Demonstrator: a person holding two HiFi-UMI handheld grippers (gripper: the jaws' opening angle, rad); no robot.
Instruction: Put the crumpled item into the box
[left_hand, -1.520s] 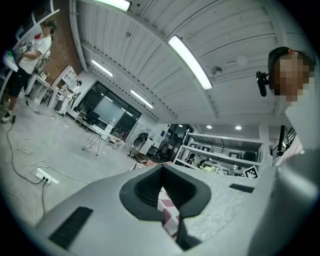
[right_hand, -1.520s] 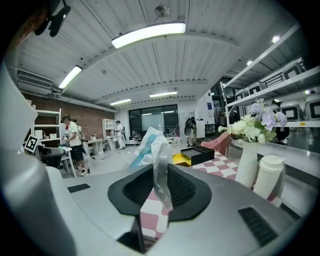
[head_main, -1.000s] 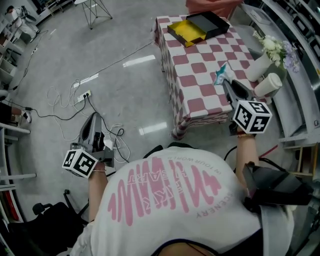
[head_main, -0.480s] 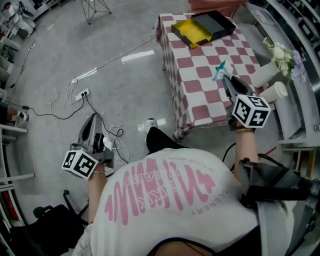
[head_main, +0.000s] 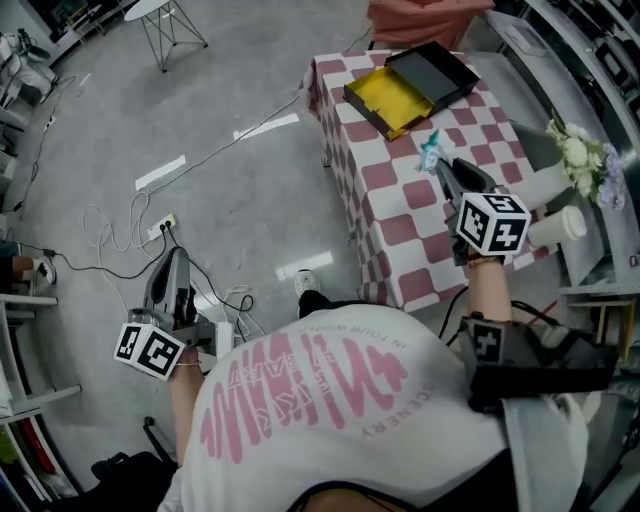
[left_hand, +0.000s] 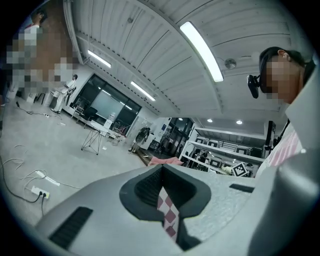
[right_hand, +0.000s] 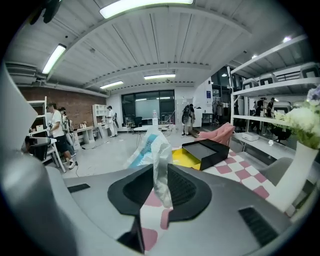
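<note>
An open box (head_main: 395, 95) with a yellow half and a black half lies at the far end of the pink-and-white checked table (head_main: 400, 225). My right gripper (head_main: 440, 168) is held over the table's middle, shut on the crumpled blue-and-white wrapper (head_main: 431, 150). In the right gripper view the wrapper (right_hand: 152, 145) sticks up from between the pads, and the box (right_hand: 200, 152) lies beyond it. My left gripper (head_main: 176, 258) hangs low at my left side over the floor. Its jaws are shut (left_hand: 161, 170) with nothing in them.
A white vase of flowers (head_main: 575, 150) and a white cup (head_main: 560, 225) stand along the table's right edge. Cables and a power strip (head_main: 160, 225) trail over the grey floor at left. Something pink (head_main: 420, 15) sits behind the table's far end. Shelving runs along the right.
The person has stepped closer to the table. The right gripper, still holding the wrapper, has moved along the table toward the box. The left gripper stays low at the side.
</note>
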